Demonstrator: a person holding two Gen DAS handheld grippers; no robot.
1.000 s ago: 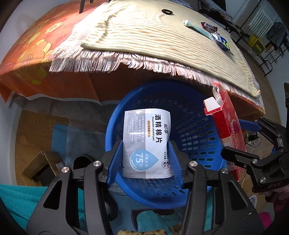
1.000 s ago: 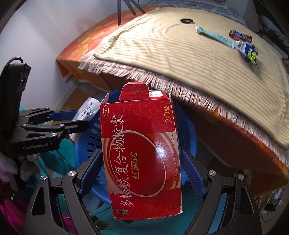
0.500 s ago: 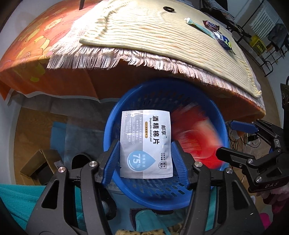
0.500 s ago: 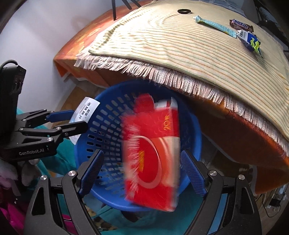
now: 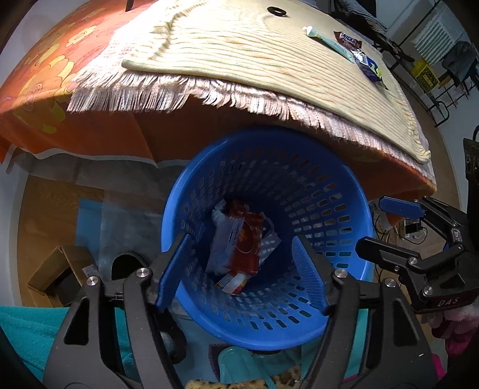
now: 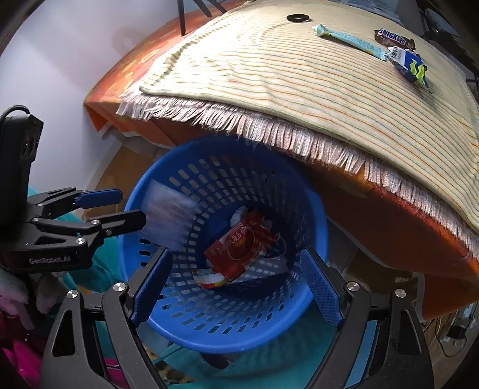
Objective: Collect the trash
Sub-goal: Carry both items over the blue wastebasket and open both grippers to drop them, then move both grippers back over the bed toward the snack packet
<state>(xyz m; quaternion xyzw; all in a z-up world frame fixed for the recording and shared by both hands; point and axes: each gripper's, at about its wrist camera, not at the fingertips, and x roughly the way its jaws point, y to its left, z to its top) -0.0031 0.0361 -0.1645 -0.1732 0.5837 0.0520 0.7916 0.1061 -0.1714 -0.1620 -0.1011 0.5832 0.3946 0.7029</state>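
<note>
A blue plastic basket (image 5: pixel 338 206) (image 6: pixel 299 191) stands on the floor under the table's fringed edge. A red medicine box (image 5: pixel 247 242) (image 6: pixel 239 242) lies at its bottom on other white scraps. The white alcohol-pad packet (image 6: pixel 167 218) is a blur just off the left gripper's tips, falling into the basket; from above it shows beside the red box (image 5: pixel 221 242). My left gripper (image 5: pixel 239 269) (image 6: pixel 128 206) hangs over the basket with its jaws opening and nothing between them. My right gripper (image 6: pixel 236 284) (image 5: pixel 389 227) stands open and empty over the basket.
On the striped yellow table mat (image 5: pixel 239 51) lie a light blue tube (image 5: pixel 329 42) (image 6: pixel 350 39), a Snickers wrapper (image 5: pixel 347 40) (image 6: pixel 395 39), a blue and white wrapper (image 5: pixel 369 67) (image 6: pixel 410 65) and a black ring (image 5: pixel 277 11). A cardboard box (image 5: pixel 57 269) sits on the floor at left.
The red box left the right gripper and fell into the basket. The left jaws widened and the white packet dropped out of them.
</note>
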